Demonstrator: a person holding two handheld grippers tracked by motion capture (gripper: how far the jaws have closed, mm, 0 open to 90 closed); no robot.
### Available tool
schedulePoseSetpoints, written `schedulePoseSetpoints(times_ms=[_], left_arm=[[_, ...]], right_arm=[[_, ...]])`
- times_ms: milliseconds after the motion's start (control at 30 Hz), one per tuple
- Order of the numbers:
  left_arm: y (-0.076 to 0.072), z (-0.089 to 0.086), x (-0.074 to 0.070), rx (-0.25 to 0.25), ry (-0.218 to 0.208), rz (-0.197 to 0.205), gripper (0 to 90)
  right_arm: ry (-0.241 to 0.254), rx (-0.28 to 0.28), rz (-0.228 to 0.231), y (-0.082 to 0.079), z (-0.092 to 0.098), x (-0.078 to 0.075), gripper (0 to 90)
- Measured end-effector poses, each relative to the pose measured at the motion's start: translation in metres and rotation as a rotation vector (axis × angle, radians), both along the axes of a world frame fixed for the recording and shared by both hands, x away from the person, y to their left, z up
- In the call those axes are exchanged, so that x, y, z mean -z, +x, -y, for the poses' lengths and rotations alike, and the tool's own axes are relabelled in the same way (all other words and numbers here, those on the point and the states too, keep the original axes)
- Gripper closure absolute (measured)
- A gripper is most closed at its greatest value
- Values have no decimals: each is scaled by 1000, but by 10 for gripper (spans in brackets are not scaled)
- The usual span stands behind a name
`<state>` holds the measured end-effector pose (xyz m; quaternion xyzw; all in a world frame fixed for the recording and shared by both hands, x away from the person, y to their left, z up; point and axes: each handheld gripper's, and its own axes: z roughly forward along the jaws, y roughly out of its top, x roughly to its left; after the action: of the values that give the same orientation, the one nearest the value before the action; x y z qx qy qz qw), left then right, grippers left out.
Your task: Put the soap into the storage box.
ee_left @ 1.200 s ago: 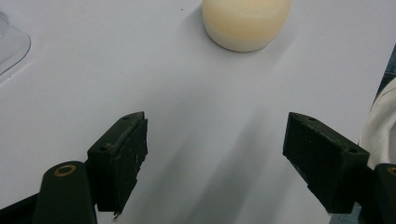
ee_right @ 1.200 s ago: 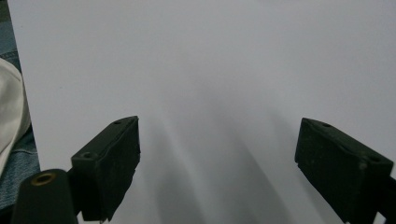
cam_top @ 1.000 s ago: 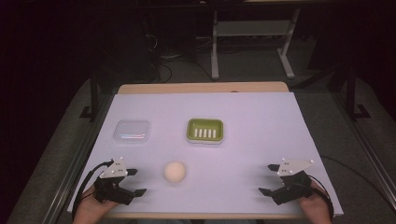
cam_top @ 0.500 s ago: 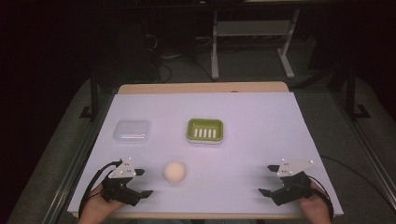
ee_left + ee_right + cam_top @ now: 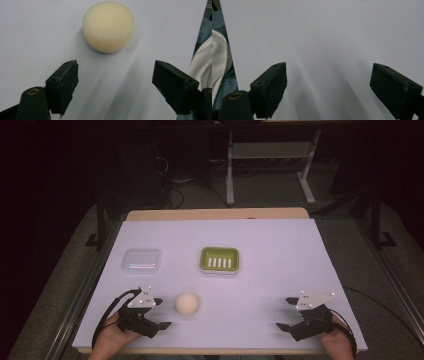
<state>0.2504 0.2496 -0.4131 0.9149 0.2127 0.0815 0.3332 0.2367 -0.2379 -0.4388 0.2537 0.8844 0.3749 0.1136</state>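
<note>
— While my left gripper (image 5: 161, 314) sits just left of the soap ball (image 5: 187, 304), what is on the list?

— Item one: soap ball, cream, round, resting bare on the white table (image 5: 270, 270). Ahead of my left gripper (image 5: 115, 80), apart from both jaws, slightly off to the left-hand one. Item two: green soap dish (image 5: 219, 259), slotted, beyond the ball and a little right of it. Item three: clear lidded box (image 5: 141, 260), beyond the ball to its left.

— Gripper states?

— Left: jaws spread wide, nothing between them. Right gripper (image 5: 287, 314): well to the right of the ball, also wide and holding nothing; bare table lies before it (image 5: 328, 85).

— Risks?

— My judgement: the ball is smooth and rounded, so a jaw touching it first on one side could roll it away. Closing off-centre may squirt it out. Soap also dents, so a hard squeeze could mark it.
</note>
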Motion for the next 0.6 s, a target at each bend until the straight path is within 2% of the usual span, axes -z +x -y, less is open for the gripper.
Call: schedulePoseSetpoints(times_ms=[267,600], left_arm=[[5,6,-1,15,19,1,203],[10,12,-3,21,13,0,203]], right_arm=[[-3,-6,0,-1,-2,0,134],[-4,-4,-2,-2,-3,0,133]])
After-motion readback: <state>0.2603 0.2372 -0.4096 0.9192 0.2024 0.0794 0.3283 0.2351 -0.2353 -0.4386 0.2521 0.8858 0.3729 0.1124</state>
